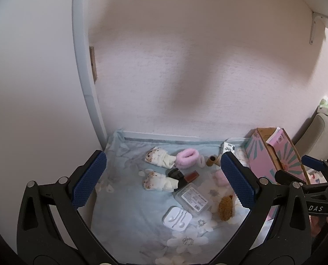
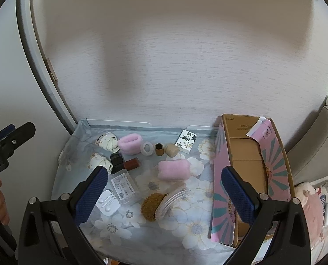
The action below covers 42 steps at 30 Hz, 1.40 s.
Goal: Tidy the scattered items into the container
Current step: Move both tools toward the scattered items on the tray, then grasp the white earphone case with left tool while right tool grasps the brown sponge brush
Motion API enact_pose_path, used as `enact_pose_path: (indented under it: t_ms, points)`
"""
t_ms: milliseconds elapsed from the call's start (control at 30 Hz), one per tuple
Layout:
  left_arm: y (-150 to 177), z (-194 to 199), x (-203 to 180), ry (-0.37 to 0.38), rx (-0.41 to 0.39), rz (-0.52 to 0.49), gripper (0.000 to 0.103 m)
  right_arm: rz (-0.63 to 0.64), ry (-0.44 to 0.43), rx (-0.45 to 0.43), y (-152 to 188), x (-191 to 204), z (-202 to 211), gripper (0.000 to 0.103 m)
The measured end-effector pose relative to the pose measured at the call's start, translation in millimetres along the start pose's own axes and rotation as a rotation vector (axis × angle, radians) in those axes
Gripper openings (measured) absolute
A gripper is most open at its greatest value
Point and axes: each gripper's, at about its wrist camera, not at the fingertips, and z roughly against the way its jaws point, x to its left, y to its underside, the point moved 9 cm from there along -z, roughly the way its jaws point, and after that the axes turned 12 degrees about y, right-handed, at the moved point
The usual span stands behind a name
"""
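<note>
Scattered items, including a pink scrunchie point(image 2: 128, 144), lie untouched on the floral cloth point(image 2: 194, 227) beside the empty cardboard box point(image 2: 247, 154); left gripper point(image 1: 164, 177) and right gripper point(image 2: 164, 195) hover agape, first pick pending.

"DAS" in white letters on right gripper point(image 1: 318, 165) body, seen from left wrist view, printed label with barcode on clear case point(image 1: 193, 198), text too small to read, card point(image 2: 186, 141) print and box point(image 2: 238, 125) flap print illegible
</note>
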Motion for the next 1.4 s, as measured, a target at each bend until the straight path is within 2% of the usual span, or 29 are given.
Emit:
enact_pose_path:
  t_ms: [533, 733, 867, 967, 1100, 1200, 1400]
  points:
    - [-10.6, 8.0, -1.6, -0.006, -0.038, -0.004, 0.103, -0.031, -0.004, -0.022, -5.9, -7.0, 3.5, 0.102]
    - [-1.3, 3.9, 0.3, 0.010, -0.022, -0.007, 0.103, -0.036, -0.022, -0.003, -2.2, -5.0, -1.0, 0.102]
    - [23.8, -11.2, -1.4, 0.031, 0.032, -0.056, 0.103, -0.038, -0.058, 0.033, 6.5, -0.4, -12.1, 0.102]
    - [55.7, -31.0, -5.3, 0.058, 0.104, -0.114, 0.103, -0.028, -0.088, 0.078, 20.5, 5.9, -26.7, 0.102]
    - [109.8, -68.2, -13.1, 0.112, 0.210, -0.201, 0.103, -0.014, -0.129, 0.146, 42.4, 15.9, -49.0, 0.102]
    - [149.4, -101.5, -13.2, 0.115, 0.283, -0.258, 0.103, -0.003, -0.145, 0.190, 62.1, 23.3, -69.9, 0.102]
    - [196.7, -146.8, -9.1, 0.175, 0.334, -0.280, 0.103, -0.006, -0.149, 0.250, 102.3, 36.2, -122.6, 0.100]
